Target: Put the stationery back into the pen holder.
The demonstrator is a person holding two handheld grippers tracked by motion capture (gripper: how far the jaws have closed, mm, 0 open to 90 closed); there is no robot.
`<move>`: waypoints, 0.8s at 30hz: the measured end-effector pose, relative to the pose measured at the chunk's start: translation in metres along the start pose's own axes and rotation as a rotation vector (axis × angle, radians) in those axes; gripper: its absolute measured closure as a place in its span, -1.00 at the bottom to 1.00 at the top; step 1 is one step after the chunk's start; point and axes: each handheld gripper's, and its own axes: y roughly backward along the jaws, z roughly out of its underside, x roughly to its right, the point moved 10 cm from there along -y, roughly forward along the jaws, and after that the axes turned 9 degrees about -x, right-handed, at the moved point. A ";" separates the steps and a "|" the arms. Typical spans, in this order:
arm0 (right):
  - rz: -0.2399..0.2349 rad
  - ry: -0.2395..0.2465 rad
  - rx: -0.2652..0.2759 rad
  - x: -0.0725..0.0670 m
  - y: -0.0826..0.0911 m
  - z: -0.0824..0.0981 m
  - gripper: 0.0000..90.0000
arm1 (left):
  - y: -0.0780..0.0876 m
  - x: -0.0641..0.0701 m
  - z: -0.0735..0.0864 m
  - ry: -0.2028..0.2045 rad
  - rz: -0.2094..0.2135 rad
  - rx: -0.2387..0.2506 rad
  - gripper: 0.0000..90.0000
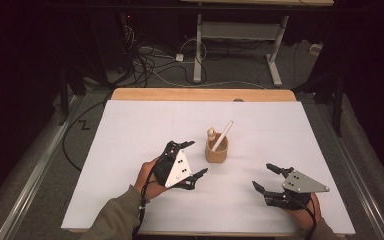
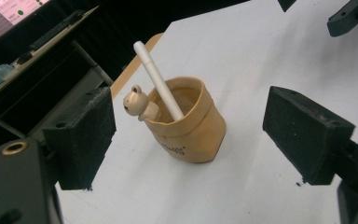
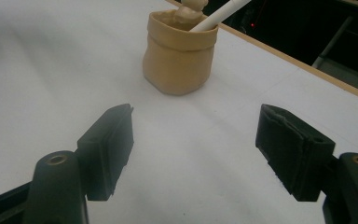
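A: Where's the pen holder?

B: Tan pen holder (image 1: 216, 150) mid-worktop (image 1: 130, 130), upright, white pen (image 1: 223, 135) leaning inside. My left tool (image 1: 190, 159) gapes wide just beside it, empty. Right tool (image 1: 267, 177) spread too, holding nothing, farther off.

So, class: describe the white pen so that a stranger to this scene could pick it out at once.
Find the white table; near its middle, between the two grippers, stands a tan pot with a small bear figure on its rim. The white pen leans inside it, the one long, thin stick there.
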 end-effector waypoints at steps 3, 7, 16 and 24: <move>0.000 0.004 -0.004 -0.001 -0.001 0.000 -0.38 | 0.003 0.001 0.003 -0.003 -0.002 -0.002 -0.64; -0.002 0.010 -0.006 -0.002 -0.002 0.000 -0.38 | 0.009 0.001 0.009 -0.008 -0.014 -0.005 -0.64; -0.002 0.009 -0.013 -0.003 -0.003 0.001 -0.38 | 0.022 -0.001 0.028 0.007 -0.035 -0.020 -0.64; -0.002 0.012 -0.015 -0.003 -0.004 0.001 -0.38 | 0.029 -0.004 0.050 0.031 -0.047 -0.052 -0.64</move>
